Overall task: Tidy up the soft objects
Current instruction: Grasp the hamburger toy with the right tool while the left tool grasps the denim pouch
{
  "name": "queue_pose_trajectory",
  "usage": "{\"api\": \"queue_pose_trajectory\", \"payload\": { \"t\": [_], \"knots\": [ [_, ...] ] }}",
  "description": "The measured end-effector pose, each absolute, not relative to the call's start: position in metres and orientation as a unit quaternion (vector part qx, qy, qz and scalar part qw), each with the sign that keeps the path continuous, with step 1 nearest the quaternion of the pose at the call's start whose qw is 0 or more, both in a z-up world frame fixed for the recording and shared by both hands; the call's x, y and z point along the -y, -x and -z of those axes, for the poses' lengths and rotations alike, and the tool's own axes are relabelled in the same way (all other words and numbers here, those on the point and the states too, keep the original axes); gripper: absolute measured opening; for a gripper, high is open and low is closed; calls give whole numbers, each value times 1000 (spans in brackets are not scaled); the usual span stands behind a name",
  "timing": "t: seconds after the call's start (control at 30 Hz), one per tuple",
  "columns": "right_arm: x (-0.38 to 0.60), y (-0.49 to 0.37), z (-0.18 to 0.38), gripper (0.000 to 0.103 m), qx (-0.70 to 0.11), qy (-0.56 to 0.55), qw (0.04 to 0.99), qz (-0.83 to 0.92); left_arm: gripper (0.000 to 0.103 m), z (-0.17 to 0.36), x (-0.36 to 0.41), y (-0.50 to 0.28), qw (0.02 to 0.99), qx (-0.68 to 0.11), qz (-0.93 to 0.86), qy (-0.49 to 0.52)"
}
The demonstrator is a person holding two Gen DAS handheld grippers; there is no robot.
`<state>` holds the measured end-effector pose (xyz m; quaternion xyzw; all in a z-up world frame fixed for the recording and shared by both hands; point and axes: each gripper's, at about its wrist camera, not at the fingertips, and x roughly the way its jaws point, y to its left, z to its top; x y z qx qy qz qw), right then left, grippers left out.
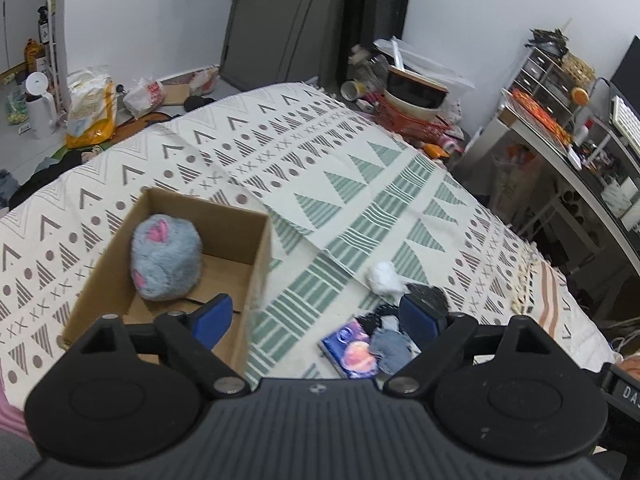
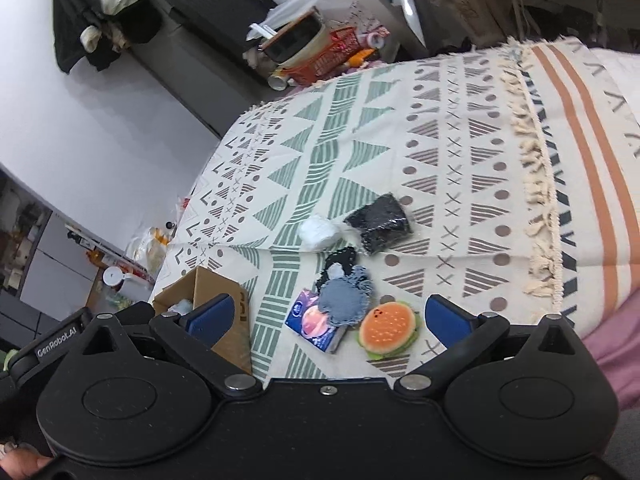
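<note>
I am holding the left tongs spread wide with nothing between the blue pads, and they are hovering above the bed. The right tongs are also standing wide apart and empty.

Under the left tongs, an open brown cardboard box is sitting on the cream bed cover with green and grey triangles. Inside the box a fluffy grey-blue plush with pink patches is lying against the left wall.

Just beside the box on its right, a small blue packet with a pink circle is lying flat, and a round piece of grey-blue denim cloth is partly covering it. A black crocheted piece is touching the cloth from behind. Close to the right pad of the right tongs, a soft orange hamburger toy with a green edge is resting on the cover. Farther away, a white fluffy ball is lying next to a black glittery pouch, and the two are nearly touching.

Beyond the bed, a red plastic basket with bowls is standing near the wall.
</note>
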<state>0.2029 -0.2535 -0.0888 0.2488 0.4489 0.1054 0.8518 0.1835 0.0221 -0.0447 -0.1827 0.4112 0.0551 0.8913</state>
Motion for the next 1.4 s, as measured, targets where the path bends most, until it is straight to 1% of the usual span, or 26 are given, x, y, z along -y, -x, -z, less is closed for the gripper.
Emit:
{"api": "queue_pose_trajectory", "payload": {
  "t": [0.17, 0.37, 0.5, 0.6, 0.67, 0.73, 0.77, 0.8, 0.83, 0.87, 0.9, 0.97, 1.0, 1.03, 1.2, 1.3, 1.4],
  "knots": [
    [264, -202, 97, 103, -458, -268, 842, -96, 89, 43, -4, -183, 892, -414, -35, 176],
    [269, -206, 122, 102, -491, -303, 813, -82, 89, 46, 19, -188, 894, -417, -15, 162],
    [273, -209, 134, 101, -498, -320, 803, -72, 87, 52, 28, -192, 893, -419, -13, 163],
    [278, -212, 146, 94, -508, -346, 786, -67, 85, 60, 33, -197, 890, -424, -12, 167],
    [280, -213, 153, 85, -513, -359, 777, -62, 81, 64, 38, -202, 888, -429, -11, 165],
    [280, -216, 159, 79, -516, -365, 773, -52, 74, 70, 43, -207, 885, -435, -8, 166],
    [281, -217, 163, 76, -518, -367, 772, -47, 73, 73, 45, -210, 883, -438, -7, 167],
    [281, -219, 165, 75, -519, -368, 770, -42, 68, 77, 47, -212, 881, -442, -6, 169],
    [281, -221, 168, 70, -520, -369, 770, -38, 63, 80, 48, -214, 879, -446, -5, 171],
    [281, -223, 171, 64, -521, -370, 769, -34, 61, 85, 50, -217, 876, -450, -4, 174],
    [281, -226, 176, 62, -525, -372, 765, -31, 59, 88, 51, -219, 874, -454, -4, 176],
    [280, -232, 185, 50, -534, -381, 754, -26, 56, 97, 55, -224, 868, -463, -4, 178],
    [279, -235, 190, 48, -539, -387, 748, -24, 53, 101, 57, -226, 866, -467, -4, 179],
    [279, -238, 195, 43, -544, -394, 740, -23, 52, 104, 58, -228, 864, -471, -4, 180],
    [275, -246, 213, 42, -563, -415, 714, -13, 50, 119, 64, -240, 855, -485, 2, 184],
    [272, -249, 220, 42, -569, -422, 706, -10, 47, 128, 67, -247, 849, -494, 0, 188],
    [271, -252, 223, 42, -569, -422, 705, -1, 46, 138, 68, -254, 843, -502, -1, 192]
  ]
}}
